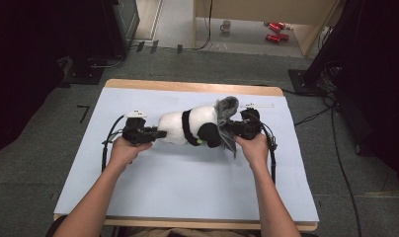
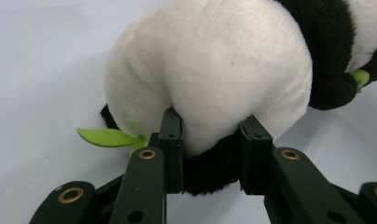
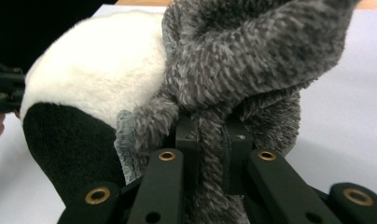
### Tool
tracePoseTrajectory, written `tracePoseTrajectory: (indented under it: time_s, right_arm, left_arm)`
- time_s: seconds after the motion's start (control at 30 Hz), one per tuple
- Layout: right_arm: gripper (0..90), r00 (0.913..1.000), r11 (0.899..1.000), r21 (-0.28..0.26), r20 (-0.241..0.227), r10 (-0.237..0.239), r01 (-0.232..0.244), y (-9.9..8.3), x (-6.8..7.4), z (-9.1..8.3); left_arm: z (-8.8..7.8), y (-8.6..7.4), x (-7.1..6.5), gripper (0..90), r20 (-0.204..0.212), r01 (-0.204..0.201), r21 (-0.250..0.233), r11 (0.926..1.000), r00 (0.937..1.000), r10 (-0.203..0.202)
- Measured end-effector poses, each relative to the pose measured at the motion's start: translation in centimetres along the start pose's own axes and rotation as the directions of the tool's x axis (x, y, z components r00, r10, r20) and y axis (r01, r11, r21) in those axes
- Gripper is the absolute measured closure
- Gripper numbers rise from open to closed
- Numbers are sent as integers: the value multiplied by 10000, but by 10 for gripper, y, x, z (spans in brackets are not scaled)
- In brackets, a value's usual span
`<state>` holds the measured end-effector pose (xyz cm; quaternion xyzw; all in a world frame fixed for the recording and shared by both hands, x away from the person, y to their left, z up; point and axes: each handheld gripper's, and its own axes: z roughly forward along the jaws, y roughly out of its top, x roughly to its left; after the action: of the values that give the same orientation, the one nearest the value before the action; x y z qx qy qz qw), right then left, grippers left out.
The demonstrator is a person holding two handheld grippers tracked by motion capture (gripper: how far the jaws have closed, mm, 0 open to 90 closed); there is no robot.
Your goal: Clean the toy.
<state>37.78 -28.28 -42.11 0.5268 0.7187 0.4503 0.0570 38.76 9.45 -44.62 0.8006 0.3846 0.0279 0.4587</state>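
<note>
In the high view, the plush panda [image 1: 187, 127] is lying on the surface [image 1: 187, 182] between the left gripper [image 1: 155, 134] and right gripper [image 1: 228, 129]. In the left gripper view, the jaws are clamping its rear [image 2: 210, 140]. In the right gripper view, the jaws are pinching the grey fuzzy cloth [image 3: 214, 140]; it appears only partly over the panda's head, with pulling left.

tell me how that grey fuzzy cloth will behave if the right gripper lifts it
Probably floppy: the grey fuzzy cloth bunches and folds where the right gripper pinches it. Likely light, being thin pile fabric. It drapes over the plush panda, so lifting may drag on the plush.
</note>
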Motion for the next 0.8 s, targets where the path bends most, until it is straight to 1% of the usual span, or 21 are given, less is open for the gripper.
tracePoseTrajectory:
  time_s: [0.07, 0.23, 0.43, 0.53, 0.57, 0.63, 0.7, 0.77, 0.8]
  right_arm:
    - [811, 10000, 10000, 0, 48, -74, 74, -1, 1, 0]
    - [810, 9999, 9998, -94, -37, -162, 162, -3, 0, -2]
    - [810, 9998, 9998, 97, -19, -195, 195, -5, -3, -4]
    - [809, 9997, 9996, 179, -128, -199, 201, -9, -4, -4]
    - [808, 9997, 9994, 262, -86, -224, 226, -10, -4, -3]
    - [808, 9991, 9984, 368, 46, -429, 427, -11, -3, -4]
    - [807, 9972, 9971, 364, 307, -684, 672, -12, 0, -7]
    - [808, 9933, 9961, 131, 751, -881, 873, -12, 0, -12]
    - [809, 9943, 9974, -79, 806, -701, 710, -11, -3, -16]
  left_arm:
    - [0, 0, 0, 683, -4, 1, -1, 10000, 10000, -1]
    - [0, 0, 0, 683, 11, -20, -4, 10000, 10000, 20]
    - [-1, 0, 1, 682, 18, 2, -15, 10000, 10000, -2]
    - [-1, 0, 1, 682, 69, 44, -17, 10000, 10000, -44]
    - [-1, 0, 1, 682, 82, 34, -14, 10000, 10000, -34]
    - [-1, 0, 1, 682, 72, 24, -21, 10000, 10000, -23]
    - [-1, 0, 1, 682, 74, 40, -18, 10000, 10000, -40]
    - [-1, 0, 1, 682, 85, 62, -31, 10000, 9999, -62]
    - [-1, 0, 1, 682, 93, 72, -47, 10000, 9999, -72]
